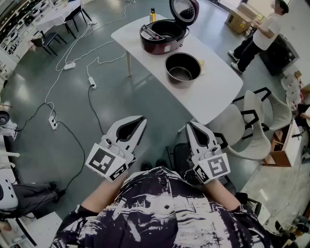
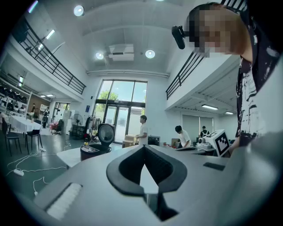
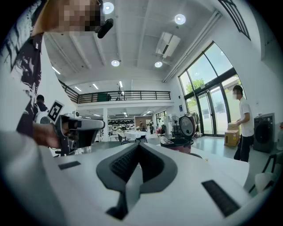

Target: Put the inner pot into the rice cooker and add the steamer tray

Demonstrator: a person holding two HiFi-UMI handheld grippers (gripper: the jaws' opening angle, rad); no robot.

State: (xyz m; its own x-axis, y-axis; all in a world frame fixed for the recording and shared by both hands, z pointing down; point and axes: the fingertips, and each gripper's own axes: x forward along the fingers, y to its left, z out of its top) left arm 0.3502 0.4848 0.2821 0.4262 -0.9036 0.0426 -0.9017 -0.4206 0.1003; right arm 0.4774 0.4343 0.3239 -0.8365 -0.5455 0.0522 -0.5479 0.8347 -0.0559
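A dark red rice cooker [image 1: 162, 34] stands with its lid [image 1: 184, 10] up at the far end of a white table [image 1: 213, 94]. The black inner pot [image 1: 183, 68] sits on the table just beside it, empty. Both grippers are held close to the person's body, well short of the table. My left gripper [image 1: 142, 119] and right gripper [image 1: 190, 125] point level toward the table, jaws together with nothing between them. The cooker shows far off past the left gripper [image 2: 144, 147] as the cooker [image 2: 95, 148], and past the right gripper [image 3: 138, 145] as the cooker [image 3: 179, 140].
A small bottle [image 1: 153, 15] stands behind the cooker. White chairs [image 1: 252, 126] crowd the table's near right side. Cables and power strips [image 1: 53, 122] run over the floor at left. A person [image 1: 261, 34] stands by a cardboard box [image 1: 240, 19] beyond the table.
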